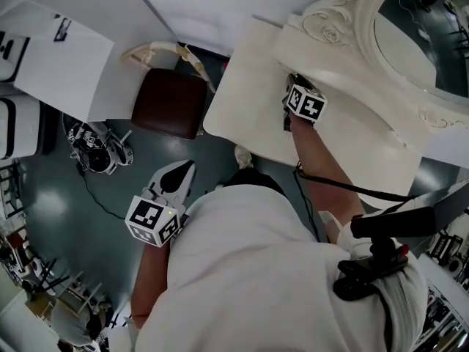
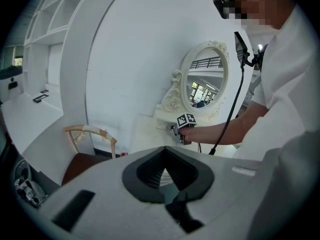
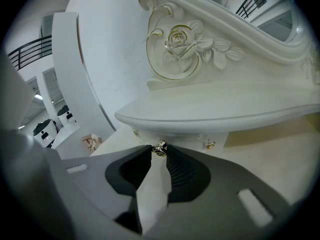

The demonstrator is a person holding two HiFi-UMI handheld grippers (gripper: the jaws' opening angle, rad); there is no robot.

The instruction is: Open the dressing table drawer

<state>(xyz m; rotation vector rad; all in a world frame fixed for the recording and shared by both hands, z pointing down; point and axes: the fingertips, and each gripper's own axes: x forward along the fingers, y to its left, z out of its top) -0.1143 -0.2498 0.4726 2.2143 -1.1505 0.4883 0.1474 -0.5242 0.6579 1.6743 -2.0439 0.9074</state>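
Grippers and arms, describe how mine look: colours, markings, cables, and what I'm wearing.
Both the left gripper and right gripper have pale grey bodies and black ribbed pads in curved jaws. Each carries a white cube with black square markers. A black cable hangs by the right arm. The person wears a white short-sleeved top.

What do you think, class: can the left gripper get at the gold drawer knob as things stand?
Probably not. The left gripper hangs over the floor, apart from the dressing table, and the right gripper has its fingers on the drawer knob.
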